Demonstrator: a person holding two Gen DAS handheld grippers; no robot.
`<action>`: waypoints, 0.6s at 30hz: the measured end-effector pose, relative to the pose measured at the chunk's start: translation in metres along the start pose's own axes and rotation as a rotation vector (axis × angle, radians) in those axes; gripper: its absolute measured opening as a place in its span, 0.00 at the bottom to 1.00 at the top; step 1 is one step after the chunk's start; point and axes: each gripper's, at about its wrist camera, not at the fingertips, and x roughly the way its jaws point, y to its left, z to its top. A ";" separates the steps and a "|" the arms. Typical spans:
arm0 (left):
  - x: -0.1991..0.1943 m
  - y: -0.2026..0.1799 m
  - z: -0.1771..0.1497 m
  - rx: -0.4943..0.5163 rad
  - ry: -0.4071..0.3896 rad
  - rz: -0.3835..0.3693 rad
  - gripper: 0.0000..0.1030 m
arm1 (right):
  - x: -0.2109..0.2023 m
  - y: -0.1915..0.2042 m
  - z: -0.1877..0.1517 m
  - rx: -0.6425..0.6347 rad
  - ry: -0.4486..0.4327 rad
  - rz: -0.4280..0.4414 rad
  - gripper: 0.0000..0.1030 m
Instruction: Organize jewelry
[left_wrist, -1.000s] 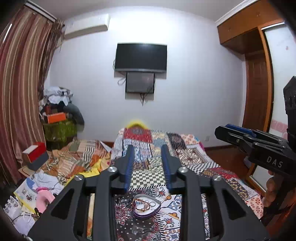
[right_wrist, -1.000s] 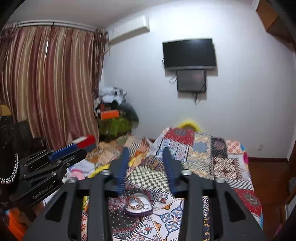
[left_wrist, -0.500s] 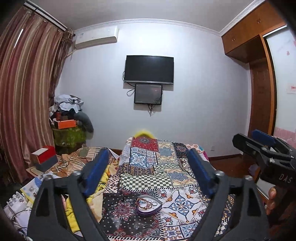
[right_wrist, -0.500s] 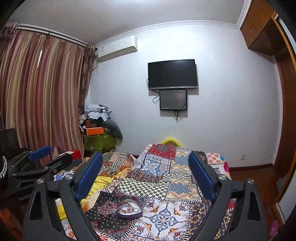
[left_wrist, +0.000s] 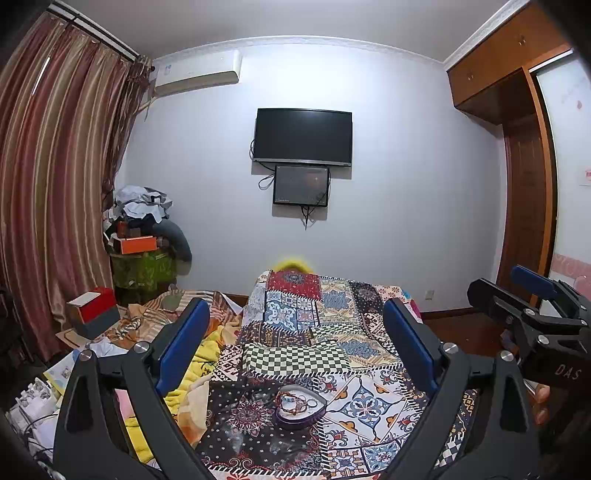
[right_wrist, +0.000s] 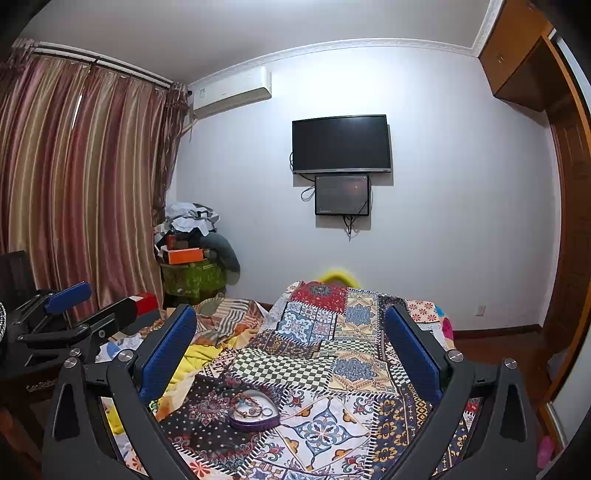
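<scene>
A purple heart-shaped dish (left_wrist: 295, 421) lies on the patchwork bed cover. It holds jewelry (left_wrist: 295, 400): beaded bracelets and a few rings. My left gripper (left_wrist: 295, 350) is open wide above and short of the dish, with nothing between its blue pads (left_wrist: 181, 350). The right gripper (left_wrist: 517, 291) shows at the right edge of the left wrist view. In the right wrist view the same dish (right_wrist: 251, 424) and jewelry (right_wrist: 247, 404) lie low and left of centre. My right gripper (right_wrist: 290, 354) is open and empty. The left gripper (right_wrist: 92, 304) is beside it on the left.
The patchwork quilt (left_wrist: 332, 325) covers the bed. To its left are a crumpled yellow cloth (left_wrist: 207, 354), a red and grey box (left_wrist: 92, 310) and a clothes pile on a green crate (left_wrist: 144, 236). A wardrobe (left_wrist: 524, 184) stands right. A person's fingers (left_wrist: 541, 402) hold the right gripper.
Both grippers went from nearly shut to wide open. Both views tilted up and drew back, so the dish now sits lower and smaller between the fingers.
</scene>
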 end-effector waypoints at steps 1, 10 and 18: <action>0.001 0.000 0.000 -0.001 0.002 0.000 0.93 | 0.001 0.000 0.000 0.000 0.002 0.000 0.98; 0.002 0.002 -0.002 -0.005 0.009 0.015 0.99 | -0.002 -0.001 -0.002 0.006 0.021 0.008 0.98; 0.003 0.004 -0.001 -0.016 0.015 0.008 0.99 | -0.002 -0.001 -0.001 0.007 0.022 0.008 0.99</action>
